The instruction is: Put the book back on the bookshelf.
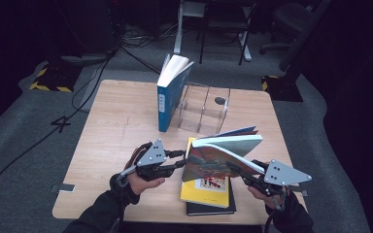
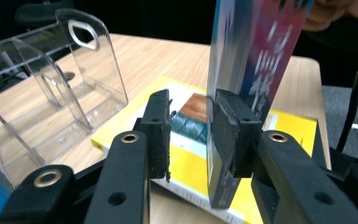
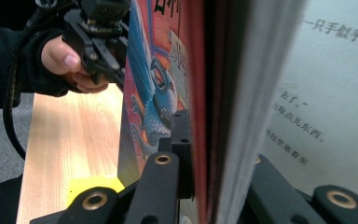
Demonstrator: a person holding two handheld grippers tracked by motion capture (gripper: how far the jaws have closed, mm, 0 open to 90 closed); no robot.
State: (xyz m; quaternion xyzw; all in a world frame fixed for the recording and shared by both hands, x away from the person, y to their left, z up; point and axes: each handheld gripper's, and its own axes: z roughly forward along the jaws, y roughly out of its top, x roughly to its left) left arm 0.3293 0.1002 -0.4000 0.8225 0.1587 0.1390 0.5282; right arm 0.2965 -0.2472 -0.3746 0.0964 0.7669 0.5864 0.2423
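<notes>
A lab or recording room is suggested: a lone wooden table [image 1: 121, 126] is set on grey carpet [image 1: 24, 131], cables [image 1: 97, 73] are trailed across it, hazard-striped bases [image 1: 51, 80] and an office chair [image 1: 291, 19] are seen far behind.

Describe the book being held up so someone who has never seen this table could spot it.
On the wooden table, look at the near edge, above the yellow book lying flat. The held book is lifted clear, clamped in the right gripper. Unlike the blue book standing farther back, its cover is a colourful red-and-blue picture.

Bare table [image 1: 121, 131] left of the upright blue book [image 1: 170, 94] looks passable; clear rack [image 1: 201, 109] blocks behind.
</notes>
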